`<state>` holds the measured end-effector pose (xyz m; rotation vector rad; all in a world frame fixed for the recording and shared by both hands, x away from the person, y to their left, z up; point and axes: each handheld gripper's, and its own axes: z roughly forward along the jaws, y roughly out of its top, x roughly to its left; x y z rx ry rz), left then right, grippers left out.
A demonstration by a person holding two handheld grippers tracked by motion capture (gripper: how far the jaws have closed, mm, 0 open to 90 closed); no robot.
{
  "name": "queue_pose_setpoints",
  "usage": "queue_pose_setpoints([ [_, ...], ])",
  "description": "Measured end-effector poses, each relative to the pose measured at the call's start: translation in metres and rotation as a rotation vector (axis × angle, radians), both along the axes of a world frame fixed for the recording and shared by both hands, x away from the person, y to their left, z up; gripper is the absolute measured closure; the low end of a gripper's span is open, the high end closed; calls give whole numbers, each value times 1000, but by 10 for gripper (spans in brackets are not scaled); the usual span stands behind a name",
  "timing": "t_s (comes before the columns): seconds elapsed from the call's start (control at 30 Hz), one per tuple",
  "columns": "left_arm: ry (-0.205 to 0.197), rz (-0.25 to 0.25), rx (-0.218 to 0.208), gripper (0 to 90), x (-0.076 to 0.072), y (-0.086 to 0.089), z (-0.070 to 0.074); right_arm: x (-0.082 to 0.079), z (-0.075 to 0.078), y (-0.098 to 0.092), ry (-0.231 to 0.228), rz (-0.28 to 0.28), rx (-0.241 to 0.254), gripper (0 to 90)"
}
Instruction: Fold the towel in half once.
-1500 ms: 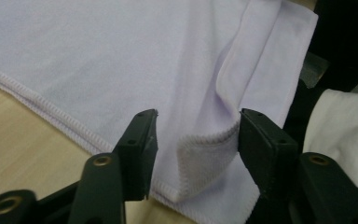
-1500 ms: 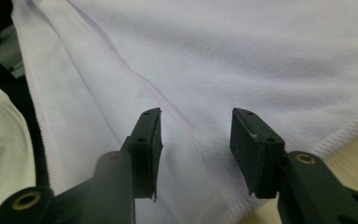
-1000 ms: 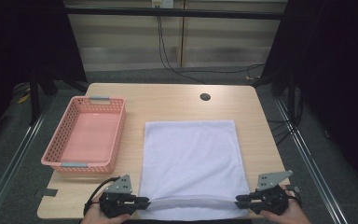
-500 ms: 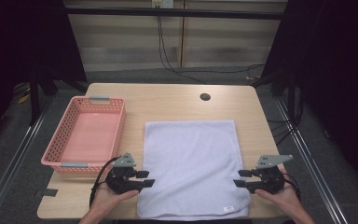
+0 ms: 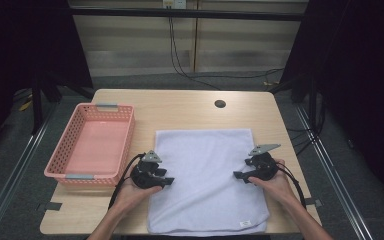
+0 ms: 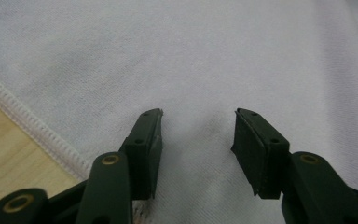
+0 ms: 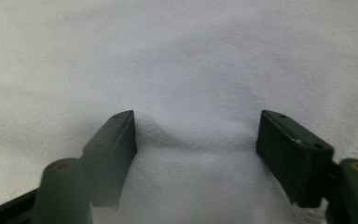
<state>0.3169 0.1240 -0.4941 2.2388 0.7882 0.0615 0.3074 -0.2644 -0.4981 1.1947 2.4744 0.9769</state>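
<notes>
so the white towel (image 5: 207, 180) is lying flat on the wooden table (image 5: 180, 107), its near edge close to the table's front edge, just right of the pink basket (image 5: 92, 145), which looks empty. the left gripper (image 5: 166, 182) is at the towel's left edge about halfway along, and the right gripper (image 5: 240, 175) is at the right edge across from it, both pointing inward toward each other. in the left gripper view the jaws are parted with bare towel between them and the hemmed edge (image 6: 32, 128) off to one side, nothing pinched. the right gripper's jaws have just been opening, and in the right gripper view they stand wide apart over the cloth with a soft bump of fabric (image 7: 186, 135) between them, but the pads aren't pressing on it. so both are released. my read is this is a fold in progress and we're at the regrip stage: hands lining up on the side edges for the next fold. next move probably means sliding each lower jaw under the side hem so it grabs the edge, closing both at matching spots, then lifting evenly so the fold comes out square. if one side grabs further in than the other, the fold will likely go crooked.
</notes>
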Motion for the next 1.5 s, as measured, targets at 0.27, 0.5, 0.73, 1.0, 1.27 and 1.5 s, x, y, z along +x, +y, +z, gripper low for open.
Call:
queue_pose_setpoints([
  [0.27, -82, -8, 32, 705, -17, -1, -3, -14, 3, -2, -13, 32, -44, 489],
  [0.5, -88, -37, 27, 821, -31, -6, -3, -43, 5, -12, -2, 65, -32, 734],
  [0.73, -56, -104, 16, 823, -60, -8, -1, -71, 8, -21, 45, 111, -11, 767],
  [1.0, 19, -158, -3, 820, -91, -3, 1, -99, 9, -30, 108, 176, 32, 765],
  [1.27, -4, -106, -74, 560, -63, -7, 16, -85, 24, -34, 41, 115, 53, 549],
  [1.5, -103, -40, -104, 522, -12, -11, 33, -39, 47, -45, -62, 10, 43, 583],
])
